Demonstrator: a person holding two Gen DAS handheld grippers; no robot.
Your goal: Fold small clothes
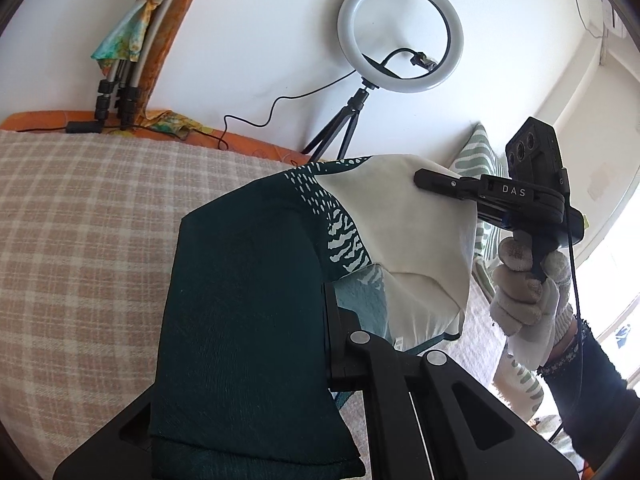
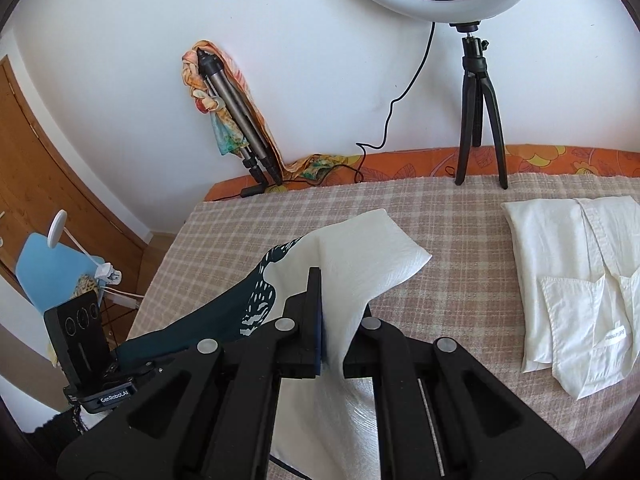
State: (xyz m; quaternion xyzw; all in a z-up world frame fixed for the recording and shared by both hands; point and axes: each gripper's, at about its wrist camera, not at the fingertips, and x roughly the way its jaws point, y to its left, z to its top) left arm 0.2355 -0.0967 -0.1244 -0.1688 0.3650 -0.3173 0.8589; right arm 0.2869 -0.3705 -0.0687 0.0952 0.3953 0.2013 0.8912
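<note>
The left gripper (image 1: 328,312) is clamped on the dark green end of a small garment (image 1: 248,300), whose cloth drapes over the left finger and hides it completely; only the right finger's edge shows. The right gripper (image 2: 324,320) is closed on the garment's white end (image 2: 360,256), with the pinch itself buried in folds. In the left view the right gripper (image 1: 424,180) appears side-on, held by a gloved hand (image 1: 528,292), its far finger hidden behind the cloth. The garment hangs between both tools above the checked blanket (image 2: 440,220). A folded white shirt (image 2: 568,280) lies well apart, cut off at the right edge. A ring light (image 1: 400,36) stands on its tripod (image 2: 480,120) by the wall.
</note>
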